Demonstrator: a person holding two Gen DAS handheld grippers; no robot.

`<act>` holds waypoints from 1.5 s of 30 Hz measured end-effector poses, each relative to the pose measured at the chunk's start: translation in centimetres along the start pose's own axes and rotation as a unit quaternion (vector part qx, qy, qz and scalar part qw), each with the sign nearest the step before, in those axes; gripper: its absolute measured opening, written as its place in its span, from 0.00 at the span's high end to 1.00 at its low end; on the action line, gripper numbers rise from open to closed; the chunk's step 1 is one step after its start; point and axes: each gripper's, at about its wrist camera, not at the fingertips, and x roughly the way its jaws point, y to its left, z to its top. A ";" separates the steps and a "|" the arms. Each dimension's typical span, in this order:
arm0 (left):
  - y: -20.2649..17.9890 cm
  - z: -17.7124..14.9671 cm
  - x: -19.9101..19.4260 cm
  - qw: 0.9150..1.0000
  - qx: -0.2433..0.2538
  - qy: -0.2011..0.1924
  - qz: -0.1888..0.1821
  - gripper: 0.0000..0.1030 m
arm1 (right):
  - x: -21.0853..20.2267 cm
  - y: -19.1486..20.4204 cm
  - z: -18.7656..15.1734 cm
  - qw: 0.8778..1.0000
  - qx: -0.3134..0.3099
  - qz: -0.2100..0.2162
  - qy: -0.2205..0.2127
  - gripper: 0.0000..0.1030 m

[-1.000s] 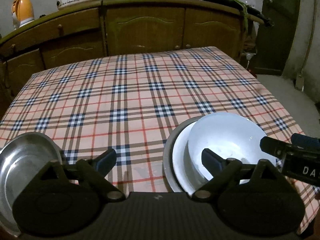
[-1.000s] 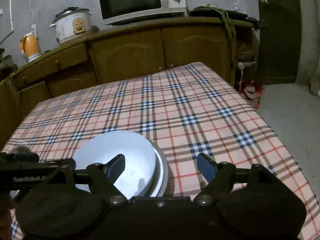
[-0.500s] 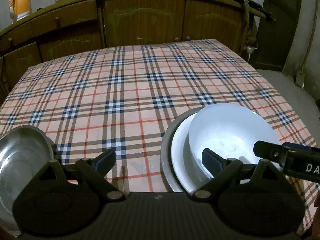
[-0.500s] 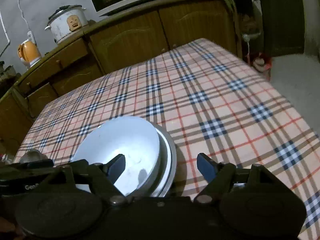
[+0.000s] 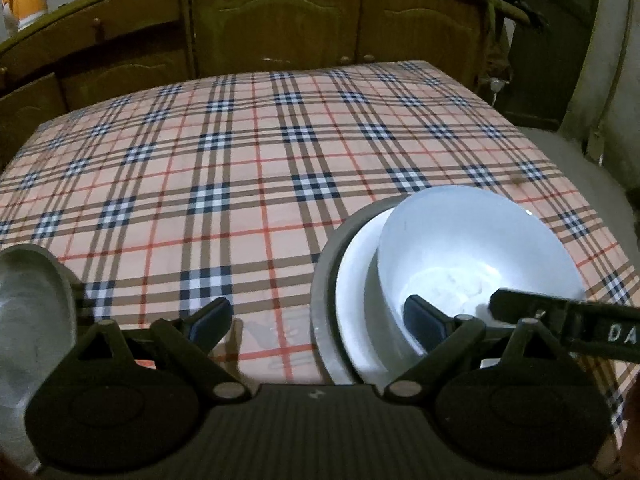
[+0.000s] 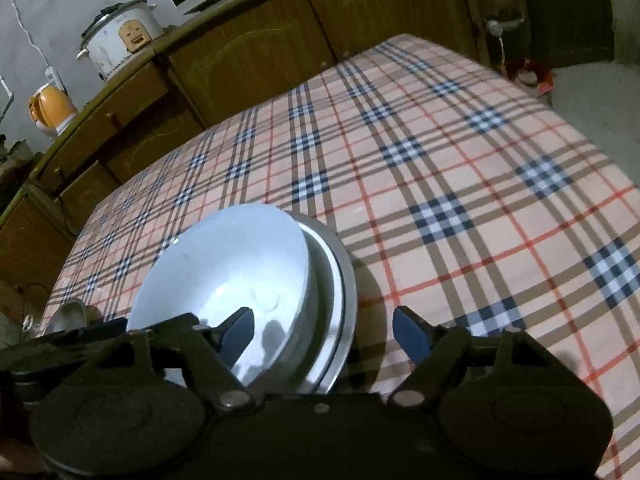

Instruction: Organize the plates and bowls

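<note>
A white bowl sits in a white plate on a metal plate at the near right of the plaid table. A steel bowl stands at the near left. My left gripper is open and empty, low over the cloth between steel bowl and stack; its right finger reaches over the stack's near rim. In the right wrist view the white bowl and metal plate lie under my open, empty right gripper, whose left finger is over the bowl's inside. The right gripper's finger crosses the bowl.
The plaid tablecloth covers the table, which drops off at the right edge. Wooden cabinets stand behind it, with a rice cooker and an orange kettle on top. The steel bowl also shows at the left.
Both grippers have moved forward and tilted down toward the table. The right gripper has come closer over the white bowl and its finger now reaches further across it. Nothing was grasped.
</note>
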 end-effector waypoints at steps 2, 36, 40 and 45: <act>0.0 0.1 0.3 1.000 0.000 0.001 -0.005 0.07 | 0.4 -0.1 -0.1 1.000 0.005 0.003 0.006 0.12; -0.9 1.0 -3.2 0.998 0.020 -0.034 -0.043 0.38 | -1.9 1.8 0.6 0.998 0.023 0.066 -0.006 0.50; -0.7 1.0 -4.7 0.998 0.018 -0.045 -0.035 0.38 | -3.0 2.6 0.7 0.997 0.016 0.075 -0.013 0.50; -0.4 0.8 -6.4 0.998 0.017 -0.057 -0.027 0.38 | -4.4 3.7 0.5 0.996 0.006 0.085 -0.019 0.50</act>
